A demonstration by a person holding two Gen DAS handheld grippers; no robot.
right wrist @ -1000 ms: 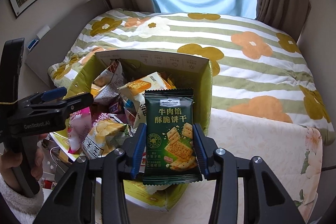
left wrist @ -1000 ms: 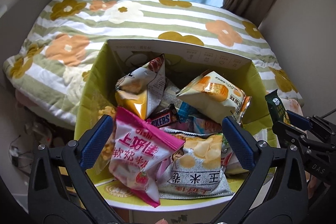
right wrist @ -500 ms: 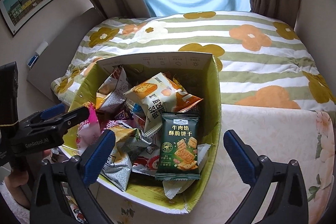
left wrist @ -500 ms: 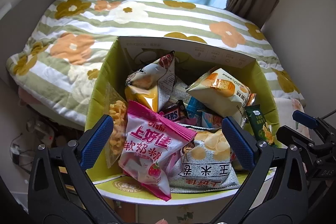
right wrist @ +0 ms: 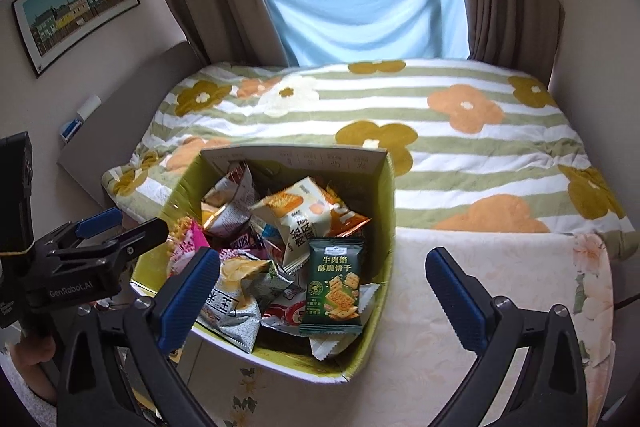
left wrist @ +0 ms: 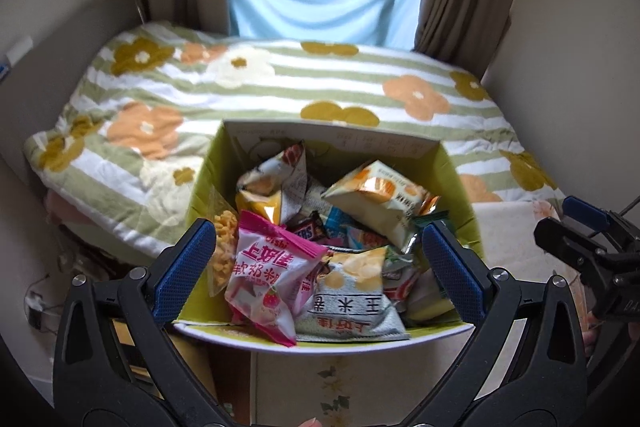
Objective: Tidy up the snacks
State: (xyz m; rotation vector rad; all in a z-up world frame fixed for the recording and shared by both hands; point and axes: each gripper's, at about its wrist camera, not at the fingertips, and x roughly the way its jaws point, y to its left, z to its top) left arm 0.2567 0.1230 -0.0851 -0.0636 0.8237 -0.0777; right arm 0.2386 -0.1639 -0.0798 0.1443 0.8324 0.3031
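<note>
A yellow-green cardboard box (right wrist: pixel 384 211) full of snack bags stands on a floral-clothed table. A dark green cracker packet (right wrist: pixel 334 287) lies on top at the box's right side. A pink candy bag (left wrist: pixel 272 271) and a grey-white chip bag (left wrist: pixel 348 291) lie at the box's near edge. My left gripper (left wrist: pixel 320 267) is open and empty above the box's near side; it also shows in the right wrist view (right wrist: pixel 120 231). My right gripper (right wrist: pixel 324 295) is open and empty above the box's right corner; it also shows in the left wrist view (left wrist: pixel 580 227).
A bed with a striped floral quilt (right wrist: pixel 440 131) lies just behind the box. The table's cream floral cloth (right wrist: pixel 500 267) extends right of the box. Curtains and a window are beyond. A framed picture (right wrist: pixel 76 11) hangs on the left wall.
My right gripper opened and dropped the green cracker packet into the box, then drew back and up. My left gripper also rose and pulled back, staying open.
</note>
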